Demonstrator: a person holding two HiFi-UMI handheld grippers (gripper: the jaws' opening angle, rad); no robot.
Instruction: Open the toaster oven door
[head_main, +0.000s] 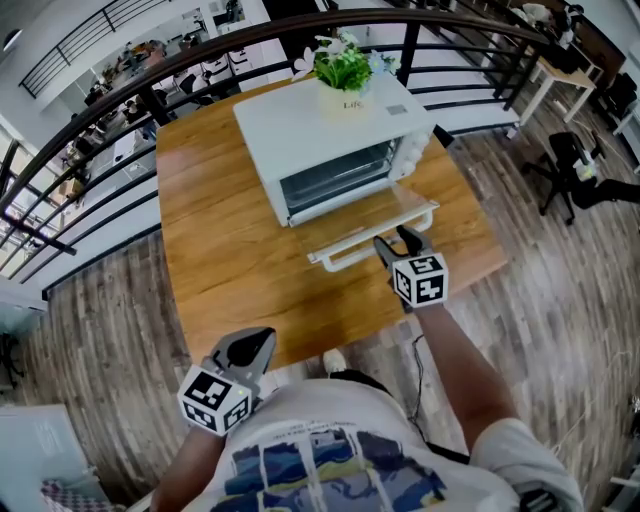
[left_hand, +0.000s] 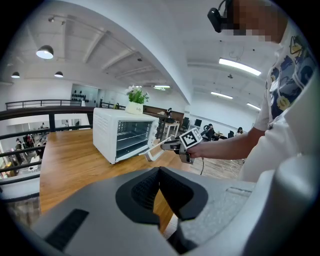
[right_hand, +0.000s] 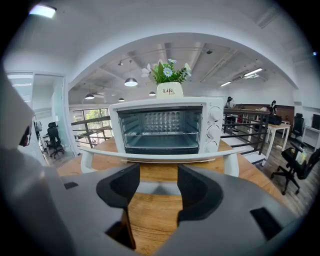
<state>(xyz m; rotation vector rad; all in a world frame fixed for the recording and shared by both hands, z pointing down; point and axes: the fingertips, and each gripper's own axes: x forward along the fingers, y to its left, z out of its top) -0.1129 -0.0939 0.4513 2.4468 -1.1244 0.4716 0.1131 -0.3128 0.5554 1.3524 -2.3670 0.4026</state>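
So the toaster oven (head_main: 330, 130) sat at the far side of the worktop (head_main: 230, 260), with a little potted plant (head_main: 343, 85) on its roof. Its door (head_main: 362, 215) was already folded all the way down, flat and sticking out toward me, so I'd call the job basically done

My right gripper (head_main: 393, 240) was right at the door's handle (head_main: 345, 252) with the jaws apart and nothing between them. The white bar ran across just past the tips, I'd guess because that's the natural spot to pull from. My left gripper (head_main: 255, 345) was parked back by my body over the near edge of the worktop, jaws pinched together on nothing, just keeping out of the way

Room-wise, the handle ended up near the worktop's front edge, so not much wood was left ahead of it. Plenty of bare worktop on the left though, and the railing (head_main: 100, 110) was well apart from everything
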